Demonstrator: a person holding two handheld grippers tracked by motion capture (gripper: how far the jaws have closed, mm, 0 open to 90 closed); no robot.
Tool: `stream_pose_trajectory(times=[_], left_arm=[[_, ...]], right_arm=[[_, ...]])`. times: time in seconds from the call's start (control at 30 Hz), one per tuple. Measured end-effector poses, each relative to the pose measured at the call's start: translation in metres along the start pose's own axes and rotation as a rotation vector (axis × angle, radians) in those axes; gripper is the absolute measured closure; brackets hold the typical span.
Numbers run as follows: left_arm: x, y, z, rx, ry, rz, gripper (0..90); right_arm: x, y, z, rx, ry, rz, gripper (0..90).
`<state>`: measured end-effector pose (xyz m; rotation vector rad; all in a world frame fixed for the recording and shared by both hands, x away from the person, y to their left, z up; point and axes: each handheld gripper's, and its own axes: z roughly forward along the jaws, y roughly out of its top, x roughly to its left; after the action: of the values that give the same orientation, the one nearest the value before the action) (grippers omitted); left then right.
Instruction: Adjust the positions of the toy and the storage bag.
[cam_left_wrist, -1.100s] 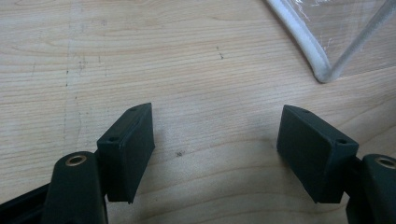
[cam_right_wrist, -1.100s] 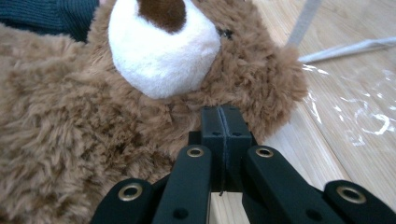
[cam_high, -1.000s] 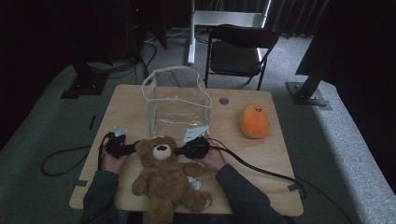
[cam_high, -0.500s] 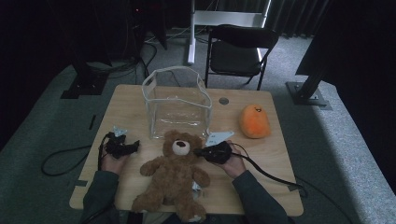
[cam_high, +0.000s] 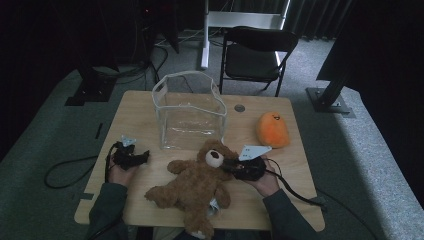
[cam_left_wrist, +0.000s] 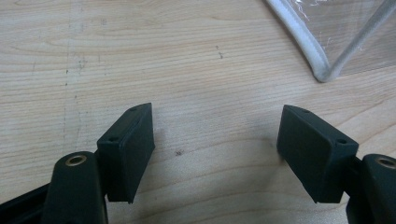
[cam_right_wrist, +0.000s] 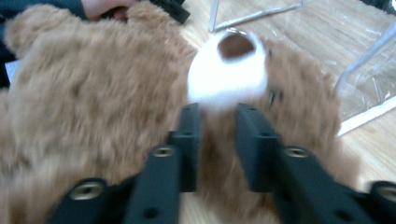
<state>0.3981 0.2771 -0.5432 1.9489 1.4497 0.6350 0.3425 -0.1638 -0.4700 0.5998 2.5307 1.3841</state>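
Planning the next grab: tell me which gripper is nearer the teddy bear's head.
Right. The right gripper is at the teddy bear's head, its jaws, just opening, beside the muzzle. The left gripper rests apart on the table, off beyond the bear's arm, jaws wide.

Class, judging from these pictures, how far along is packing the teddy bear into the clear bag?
Done: nothing packed; the clear bag is empty. In hand: the right gripper, its fingers just opening, sits at the teddy bear's head. Left: lifting the bear in. The left gripper waits open.
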Motion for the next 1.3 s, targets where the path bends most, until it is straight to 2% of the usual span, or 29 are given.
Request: stream_pose_trajectory(times=[0.03, 0.07, 0.2, 0.47, 0.6, 0.73, 0.87, 0.93, 1.03, 1.13, 1.3], left_arm=[[0.0, 0.0, 0.0, 0.0, 0.0, 0.0, 28.0], [0.0, 0.0, 0.0, 0.0, 0.0, 0.0, 28.0], [0.0, 0.0, 0.0, -0.001, 0.0, 0.0, 28.0], [0.0, 0.0, 0.0, -0.001, 0.0, 0.001, 28.0], [0.0, 0.0, 0.0, -0.001, 0.0, 0.0, 28.0], [0.0, 0.0, 0.0, -0.001, 0.0, 0.001, 28.0], [0.0, 0.0, 0.0, 0.0, 0.0, 0.001, 28.0], [0.0, 0.0, 0.0, 0.0, 0.0, 0.001, 28.0], [0.0, 0.0, 0.0, 0.0, 0.0, 0.0, 28.0], [0.0, 0.0, 0.0, 0.0, 0.0, 0.0, 28.0], [0.0, 0.0, 0.0, -0.001, -0.001, -0.001, 28.0]], right_arm=[[-0.001, 0.002, 0.0, -0.001, 0.0, 0.001, 62.1], [-0.002, 0.006, 0.002, -0.01, -0.005, -0.001, 55.0], [-0.003, 0.017, 0.007, -0.027, 0.001, -0.008, 48.1], [-0.004, 0.037, 0.029, 0.015, -0.014, -0.056, 40.5], [-0.004, 0.044, 0.036, 0.037, -0.03, -0.086, 40.0], [-0.009, 0.046, 0.049, 0.092, -0.024, -0.099, 42.3], [-0.006, 0.045, 0.046, 0.114, -0.078, -0.101, 50.4], [-0.002, 0.042, 0.04, 0.117, -0.095, -0.112, 61.8], [0.001, 0.036, 0.03, 0.119, -0.144, -0.091, 62.7], [-0.001, 0.031, 0.021, 0.119, -0.168, -0.068, 62.9], [-0.003, 0.023, 0.008, 0.135, -0.247, -0.02, 63.0]])
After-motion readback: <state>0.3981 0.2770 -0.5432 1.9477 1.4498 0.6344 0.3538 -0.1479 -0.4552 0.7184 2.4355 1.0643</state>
